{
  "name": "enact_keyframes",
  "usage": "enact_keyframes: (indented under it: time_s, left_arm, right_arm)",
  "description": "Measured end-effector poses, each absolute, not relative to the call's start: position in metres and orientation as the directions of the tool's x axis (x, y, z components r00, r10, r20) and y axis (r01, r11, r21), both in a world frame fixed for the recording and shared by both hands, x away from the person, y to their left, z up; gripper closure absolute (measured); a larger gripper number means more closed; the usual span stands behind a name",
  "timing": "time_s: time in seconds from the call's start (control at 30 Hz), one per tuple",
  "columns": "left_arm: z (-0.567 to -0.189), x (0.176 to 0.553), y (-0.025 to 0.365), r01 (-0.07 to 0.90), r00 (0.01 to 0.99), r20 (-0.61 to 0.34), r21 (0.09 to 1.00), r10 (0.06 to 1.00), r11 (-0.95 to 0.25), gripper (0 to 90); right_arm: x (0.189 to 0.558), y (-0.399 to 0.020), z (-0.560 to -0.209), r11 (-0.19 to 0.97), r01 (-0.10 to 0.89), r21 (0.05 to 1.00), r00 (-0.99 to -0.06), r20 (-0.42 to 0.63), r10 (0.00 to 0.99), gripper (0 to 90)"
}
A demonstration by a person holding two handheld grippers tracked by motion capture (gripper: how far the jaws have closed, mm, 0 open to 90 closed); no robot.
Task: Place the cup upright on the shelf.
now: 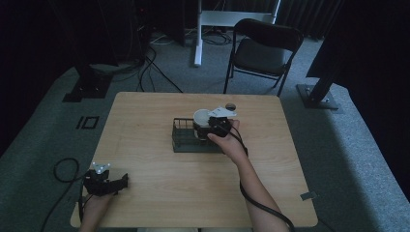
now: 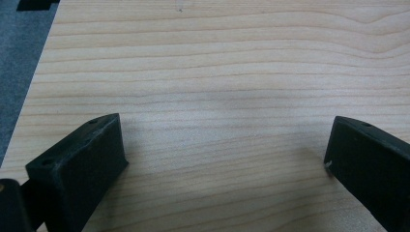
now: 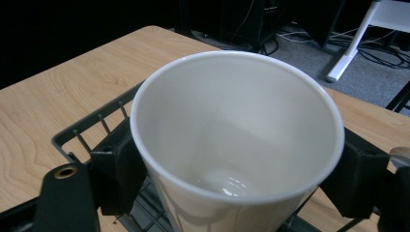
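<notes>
Here the right claw [image 1: 212, 126] grips a white cup [image 1: 202, 117], one jaw pressed on each side of its wall just under the rim, and the cup sits upright over the right end of a dark wire basket [image 1: 186, 137]. In the right gripper view the cup [image 3: 237, 130] looks empty, with basket [image 3: 92, 130] bars behind and below it; whether its base rests on the basket floor is hard to tell. The basket stands near the middle of the bench [image 1: 159, 193]. Well apart from the basket, toward the bench's near left corner, the left claw [image 1: 116, 183] hovers low with its jaws spread wide, nothing but bare wood [image 2: 217, 96] between them.
</notes>
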State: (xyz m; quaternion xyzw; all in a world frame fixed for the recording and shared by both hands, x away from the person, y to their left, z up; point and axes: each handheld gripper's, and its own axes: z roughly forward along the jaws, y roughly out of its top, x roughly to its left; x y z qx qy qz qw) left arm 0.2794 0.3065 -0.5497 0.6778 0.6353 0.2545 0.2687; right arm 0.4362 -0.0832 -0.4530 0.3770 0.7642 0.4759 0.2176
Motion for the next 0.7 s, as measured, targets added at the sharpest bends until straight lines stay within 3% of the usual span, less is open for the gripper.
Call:
enact_keyframes:
  time_s: [0.7]
  left_arm:
    - [-0.55,0.279,0.306,0.725,0.063,0.004,0.687,0.998,-0.049,1.0]
  right_arm:
    - [0.437,-0.081,-0.465,0.273,0.381,0.883,-0.621,0.025,0.784,20.6]
